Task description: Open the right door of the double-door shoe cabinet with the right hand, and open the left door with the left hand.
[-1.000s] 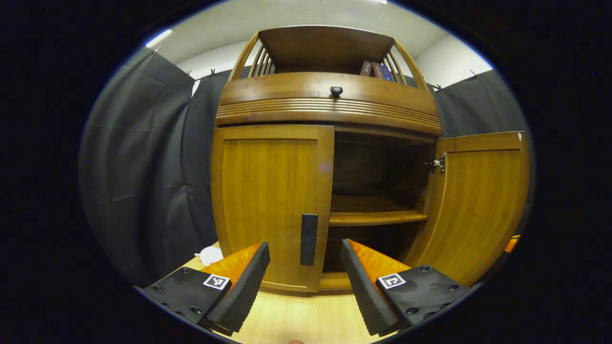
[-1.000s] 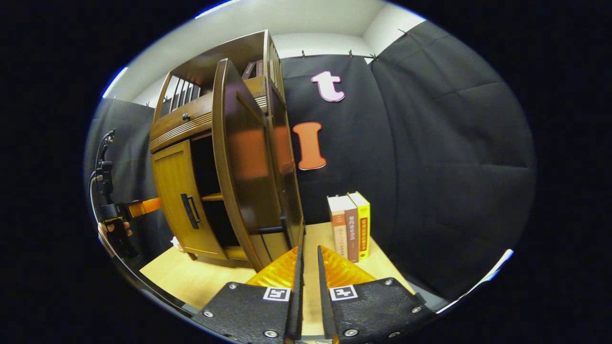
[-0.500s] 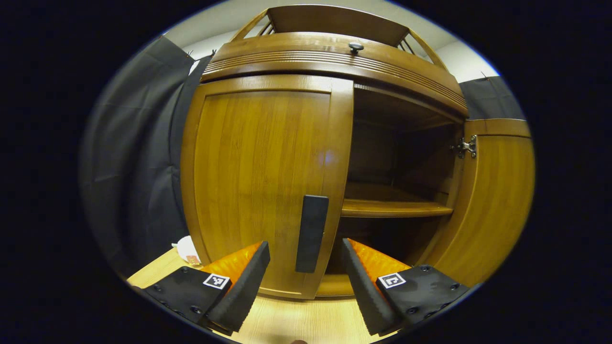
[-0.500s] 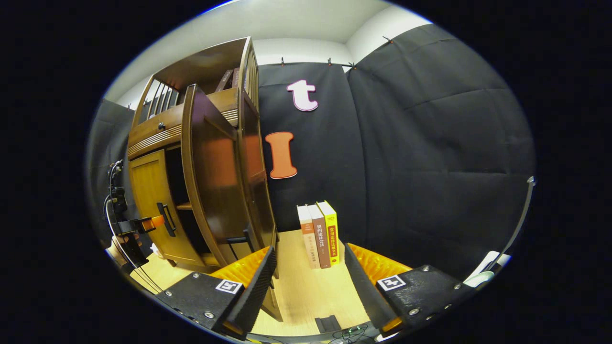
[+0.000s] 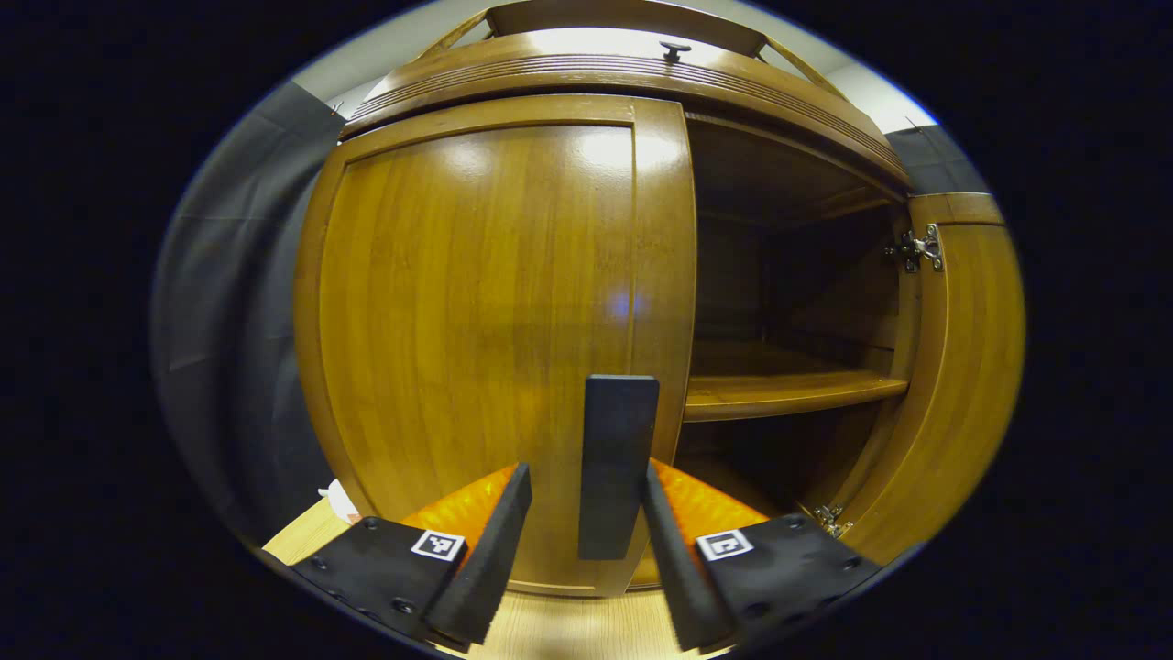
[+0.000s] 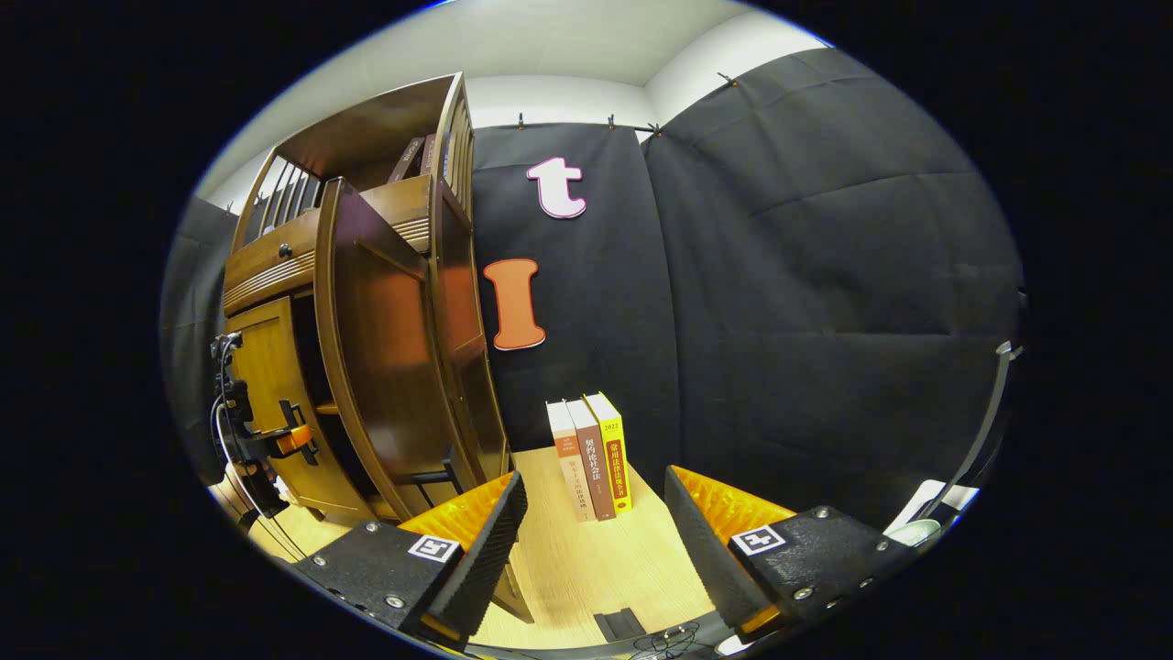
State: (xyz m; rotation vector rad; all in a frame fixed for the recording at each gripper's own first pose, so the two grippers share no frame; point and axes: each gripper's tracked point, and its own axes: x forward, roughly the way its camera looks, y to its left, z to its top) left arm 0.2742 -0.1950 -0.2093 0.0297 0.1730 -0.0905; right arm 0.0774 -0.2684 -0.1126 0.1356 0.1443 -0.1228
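Black-curtained booth: we've let go of the right door (image 6: 385,339), right claw (image 6: 591,541) spread; left claw (image 5: 582,536), half-closed, now straddles the left door (image 5: 486,321) handle (image 5: 616,463), not yet pinching.

Black cloth (image 6: 825,302) hangs as the booth's wall, clipped along its top edge to a white wall (image 6: 568,89) that meets a pale ceiling (image 6: 513,37) above. Three books (image 6: 591,456) stand upright on the light wooden tabletop (image 6: 596,559), their backs close to the cloth. In the left gripper view, the same dark cloth (image 5: 229,302) hangs further left, and a strip of tabletop (image 5: 568,628) shows at the bottom.
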